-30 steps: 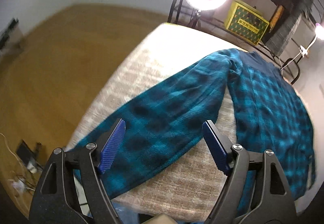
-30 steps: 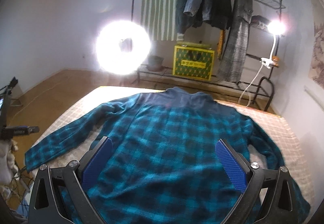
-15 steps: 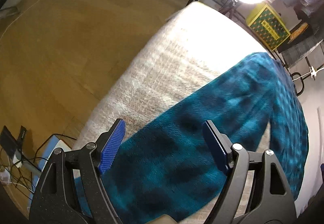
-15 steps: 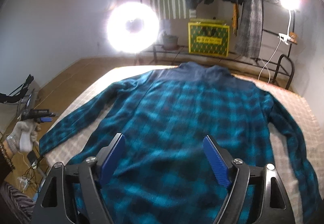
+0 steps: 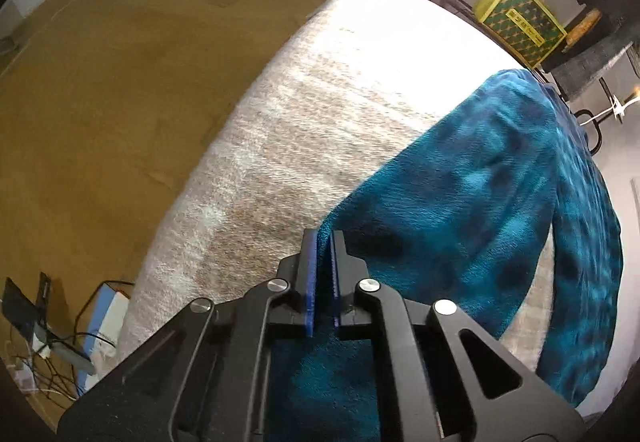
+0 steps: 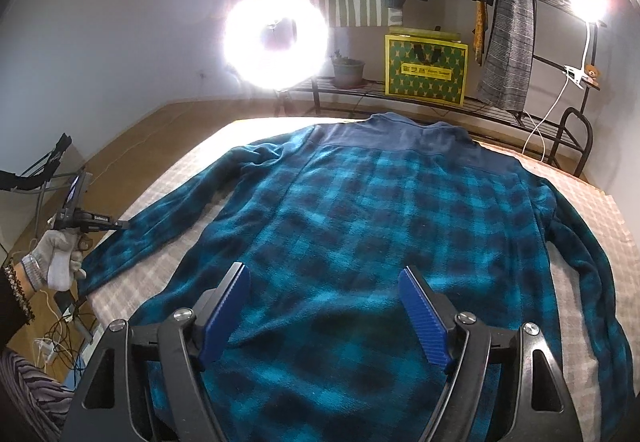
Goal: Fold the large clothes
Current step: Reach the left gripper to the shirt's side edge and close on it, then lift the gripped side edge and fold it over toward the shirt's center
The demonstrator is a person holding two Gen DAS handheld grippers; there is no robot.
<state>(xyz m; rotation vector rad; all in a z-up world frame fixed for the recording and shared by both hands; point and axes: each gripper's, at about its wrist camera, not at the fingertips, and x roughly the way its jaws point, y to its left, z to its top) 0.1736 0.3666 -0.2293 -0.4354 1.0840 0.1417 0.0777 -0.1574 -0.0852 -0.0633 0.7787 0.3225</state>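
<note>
A teal and black plaid fleece shirt (image 6: 380, 226) lies back up, spread over a beige bed (image 6: 592, 210), collar at the far end. Its left sleeve (image 5: 460, 202) stretches toward the bed's near left edge. My left gripper (image 5: 324, 238) is shut on the edge of that sleeve near the cuff; it also shows in the right wrist view (image 6: 116, 224), held by a gloved hand (image 6: 56, 262). My right gripper (image 6: 324, 282) is open and empty, hovering over the shirt's lower back. The right sleeve (image 6: 592, 266) lies along the bed's right side.
A bright ring light (image 6: 276, 38) stands beyond the bed. A metal rack (image 6: 440, 102) holds a yellow bag (image 6: 426, 64), a plant pot and hanging coats. Cables and a power strip (image 5: 44, 358) lie on the wooden floor (image 5: 100, 82) left of the bed.
My left gripper has moved down to the sleeve and closed on its edge near the cuff. My right gripper has narrowed its opening and dropped lower over the shirt's back.
</note>
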